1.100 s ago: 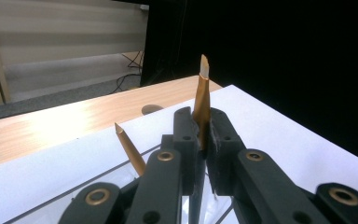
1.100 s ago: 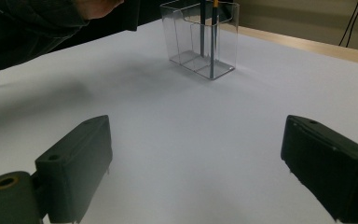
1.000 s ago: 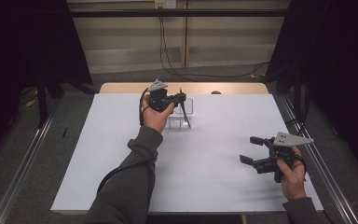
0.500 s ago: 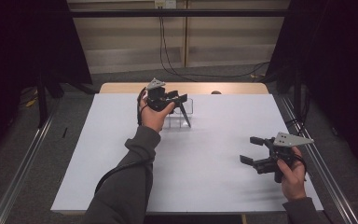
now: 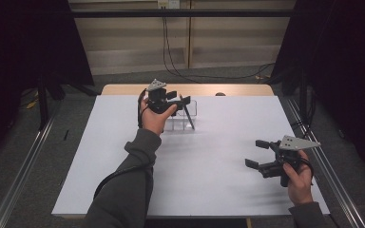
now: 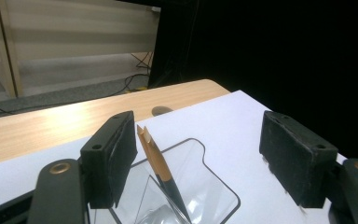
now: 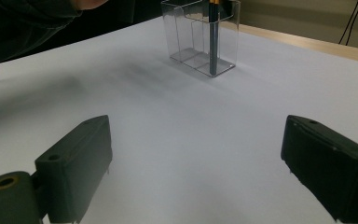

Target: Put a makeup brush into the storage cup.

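A black pen with a gold top (image 6: 156,161) stands tilted in a clear plastic holder (image 6: 214,186) at the far middle of the table. My left gripper (image 6: 203,154) hangs just above the holder (image 5: 183,119). Its jaws have just been opening and now stand wide apart, with the pen's (image 5: 188,115) top beside the left pad and not pressed. My right gripper (image 5: 255,153) hovers open over the white sheet at the near right, with nothing between its jaws. From the right gripper (image 7: 200,163) view, the holder (image 7: 200,32) and pen (image 7: 213,46) stand farther off.
A large white sheet (image 5: 209,166) covers most of the wooden table (image 5: 123,89). A small dark round mark (image 5: 220,94) lies on the bare wood strip behind the holder. Metal rails run along both sides of the table, and cables trail on the floor beyond.
My left gripper's jaws have spread apart and let go of the pen, which now rests in the holder. Neither hand has shifted.
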`<state>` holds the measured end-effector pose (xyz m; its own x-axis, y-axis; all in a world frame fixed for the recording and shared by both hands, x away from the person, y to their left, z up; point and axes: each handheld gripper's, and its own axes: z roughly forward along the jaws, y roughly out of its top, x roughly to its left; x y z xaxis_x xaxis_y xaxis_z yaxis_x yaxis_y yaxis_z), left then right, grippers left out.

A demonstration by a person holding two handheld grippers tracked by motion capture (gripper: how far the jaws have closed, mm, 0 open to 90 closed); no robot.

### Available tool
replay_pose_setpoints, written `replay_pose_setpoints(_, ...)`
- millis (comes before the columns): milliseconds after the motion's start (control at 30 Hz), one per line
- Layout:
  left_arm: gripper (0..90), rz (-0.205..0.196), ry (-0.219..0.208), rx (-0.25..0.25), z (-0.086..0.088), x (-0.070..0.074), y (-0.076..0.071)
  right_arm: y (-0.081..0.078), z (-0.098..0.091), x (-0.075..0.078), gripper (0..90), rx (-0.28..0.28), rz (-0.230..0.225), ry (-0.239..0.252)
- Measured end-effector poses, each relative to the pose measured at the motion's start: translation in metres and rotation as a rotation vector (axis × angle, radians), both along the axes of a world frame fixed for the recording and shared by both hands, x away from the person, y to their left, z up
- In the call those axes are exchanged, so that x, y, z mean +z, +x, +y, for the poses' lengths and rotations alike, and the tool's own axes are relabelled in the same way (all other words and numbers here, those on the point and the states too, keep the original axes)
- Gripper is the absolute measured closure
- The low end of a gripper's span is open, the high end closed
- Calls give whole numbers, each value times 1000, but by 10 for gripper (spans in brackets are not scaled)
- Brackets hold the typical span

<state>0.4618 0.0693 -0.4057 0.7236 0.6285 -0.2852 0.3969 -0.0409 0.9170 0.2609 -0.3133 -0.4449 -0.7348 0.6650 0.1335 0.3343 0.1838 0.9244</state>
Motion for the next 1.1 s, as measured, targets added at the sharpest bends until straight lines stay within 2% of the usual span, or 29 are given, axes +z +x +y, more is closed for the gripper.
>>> replay_pose_setpoints(67,257,-3,-1,-9,0,0,-1,0,0,0,80,-3,1,3)
replay_pose_setpoints(100,257,-3,14,7,0,1,-2,0,0,0,80,-4,0,3)
replay_pose_setpoints(133,255,-4,16,3,1,1,-2,0,0,0,80,-4,0,2)
replay_pose_setpoints(200,249,-12,-1,-17,1,1,-2,0,0,0,80,-4,0,2)
replay_pose_setpoints(333,232,-19,16,-23,1,2,-4,0,0,0,80,0,0,-1)
replay_pose_setpoints(467,217,-27,3,-33,1,2,-6,0,0,0,80,-6,0,0)
replay_pose_setpoints(600,203,-42,21,-30,4,3,-9,0,0,1,80,0,0,-2)
replay_pose_setpoints(667,196,-47,15,-40,4,3,-10,0,-1,1,80,-1,-4,-2)
replay_pose_setpoints(767,192,-44,42,-21,7,3,-12,0,0,0,80,-5,1,-1)
replay_pose_setpoints(833,190,-51,23,-35,8,2,-12,0,0,1,80,0,-1,-3)
replay_pose_setpoints(867,187,-49,29,-21,9,2,-14,0,0,1,80,0,-1,-2)
replay_pose_setpoints(900,186,-53,25,-35,10,1,-14,0,0,1,80,-2,-2,-4)
replay_pose_setpoints(1100,183,-60,40,-21,16,0,-18,0,0,1,80,-1,-2,-3)
